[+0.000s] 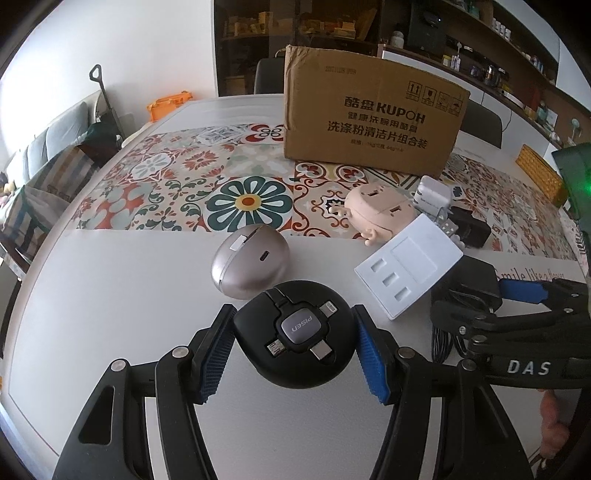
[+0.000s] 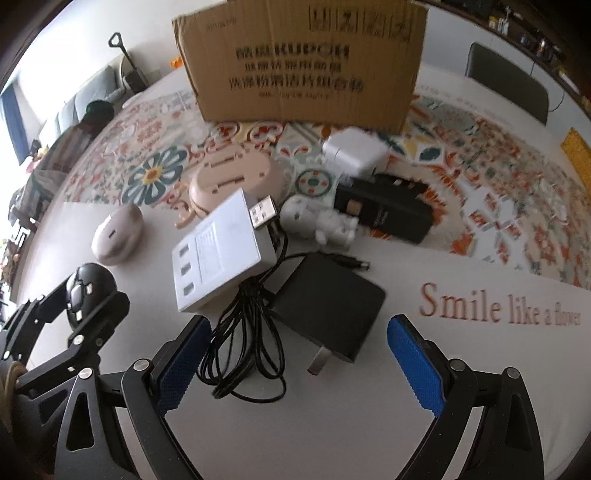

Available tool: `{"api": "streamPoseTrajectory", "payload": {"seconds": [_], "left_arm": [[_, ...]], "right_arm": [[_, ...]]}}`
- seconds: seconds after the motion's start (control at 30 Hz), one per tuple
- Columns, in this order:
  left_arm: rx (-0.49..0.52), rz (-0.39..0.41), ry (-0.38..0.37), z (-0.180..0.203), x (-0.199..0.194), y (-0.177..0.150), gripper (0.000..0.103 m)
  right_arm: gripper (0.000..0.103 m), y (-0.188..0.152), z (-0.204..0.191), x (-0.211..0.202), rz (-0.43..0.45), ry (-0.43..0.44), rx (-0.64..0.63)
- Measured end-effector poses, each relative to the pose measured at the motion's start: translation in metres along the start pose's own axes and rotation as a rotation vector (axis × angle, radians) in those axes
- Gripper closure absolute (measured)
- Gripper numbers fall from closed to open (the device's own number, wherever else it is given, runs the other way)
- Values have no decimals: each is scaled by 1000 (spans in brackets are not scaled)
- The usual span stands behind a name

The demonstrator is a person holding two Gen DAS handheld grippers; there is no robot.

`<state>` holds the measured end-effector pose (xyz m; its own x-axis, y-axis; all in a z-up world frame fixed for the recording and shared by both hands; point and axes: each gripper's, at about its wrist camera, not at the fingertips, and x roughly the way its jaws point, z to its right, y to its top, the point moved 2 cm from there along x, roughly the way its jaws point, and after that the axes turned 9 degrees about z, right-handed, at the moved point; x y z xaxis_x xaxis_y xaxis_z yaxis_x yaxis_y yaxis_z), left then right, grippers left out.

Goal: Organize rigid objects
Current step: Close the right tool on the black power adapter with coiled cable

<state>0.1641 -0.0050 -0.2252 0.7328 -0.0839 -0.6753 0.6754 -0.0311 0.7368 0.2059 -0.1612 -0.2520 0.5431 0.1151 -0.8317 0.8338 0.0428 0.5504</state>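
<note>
Between your left gripper's (image 1: 293,345) pads sits the black cable reel (image 1: 293,338), apparently pinched. Only your right view shows the spread right gripper (image 2: 295,363) around the black adapter (image 2: 328,310); bare tabletop (image 2: 461,295) lies right.

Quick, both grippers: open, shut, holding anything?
Left gripper: shut on the round black cable reel.
Right gripper: open, holding nothing, straddling the black power adapter.

A home's living-dining room: sofa (image 1: 48,147), laden wall shelves (image 1: 369,26), and dining table (image 1: 129,277) with floral cloth (image 1: 207,177).
</note>
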Motion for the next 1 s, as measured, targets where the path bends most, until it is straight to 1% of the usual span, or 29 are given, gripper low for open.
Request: {"api": "streamPoseTrajectory", "payload": {"seconds": [0.13,0.3,0.4,0.53,0.7,0.8,0.9,1.0], "left_arm": [[0,0,2,0,3,2,41],[6,2,1,2,3,3,41],[8,1,-1,2,4,4,41],[11,0,-5,3,4,4,41],[26,4,-23,9,0,6,41],[35,7,-44,14,-5,9,41],[37,6,-66,20,-9,11,41],[54,15,-82,27,-14,13,41]], "right_arm": [[6,2,0,7,-1,-8,-3],[6,2,3,22,-34,-33,-14],[9,2,3,24,-23,-59,-23],[19,3,6,20,11,-68,-10],[21,1,12,18,19,-71,14],[25,-3,18,12,5,-57,37],[27,-10,24,5,-19,-63,59],[27,-15,25,-10,-16,-98,43]]}}
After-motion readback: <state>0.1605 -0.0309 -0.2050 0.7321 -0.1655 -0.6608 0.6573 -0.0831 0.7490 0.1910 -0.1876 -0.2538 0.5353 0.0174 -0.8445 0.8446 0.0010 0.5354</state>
